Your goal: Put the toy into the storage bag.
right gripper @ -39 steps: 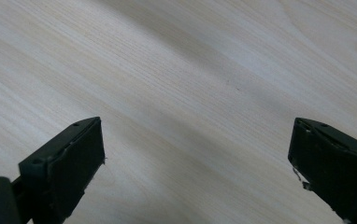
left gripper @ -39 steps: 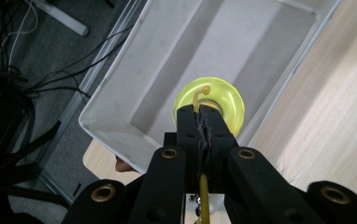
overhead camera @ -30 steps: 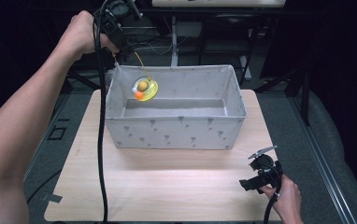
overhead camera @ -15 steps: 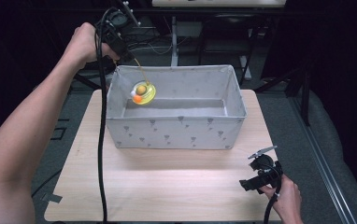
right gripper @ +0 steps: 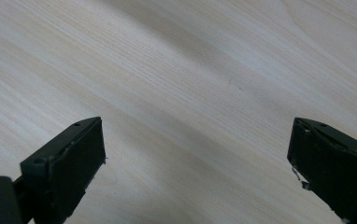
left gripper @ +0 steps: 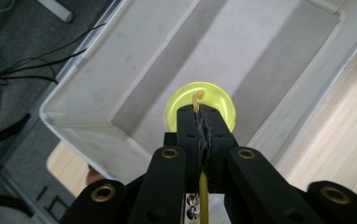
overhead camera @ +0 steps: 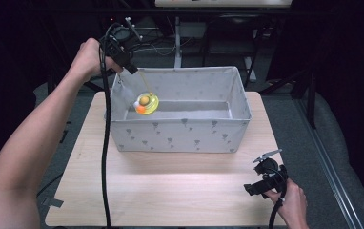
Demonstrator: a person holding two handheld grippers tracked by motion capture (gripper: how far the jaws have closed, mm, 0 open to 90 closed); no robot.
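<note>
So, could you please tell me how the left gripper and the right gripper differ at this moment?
The left gripper is shut on the thin stem of a yellow toy, while the right gripper has its fingers wide apart with nothing between them. The left gripper hangs over the grey fabric bin; the right gripper sits low over the bare wooden table, near its front right corner. Both are black, hand-held, and trail a cable.
</note>
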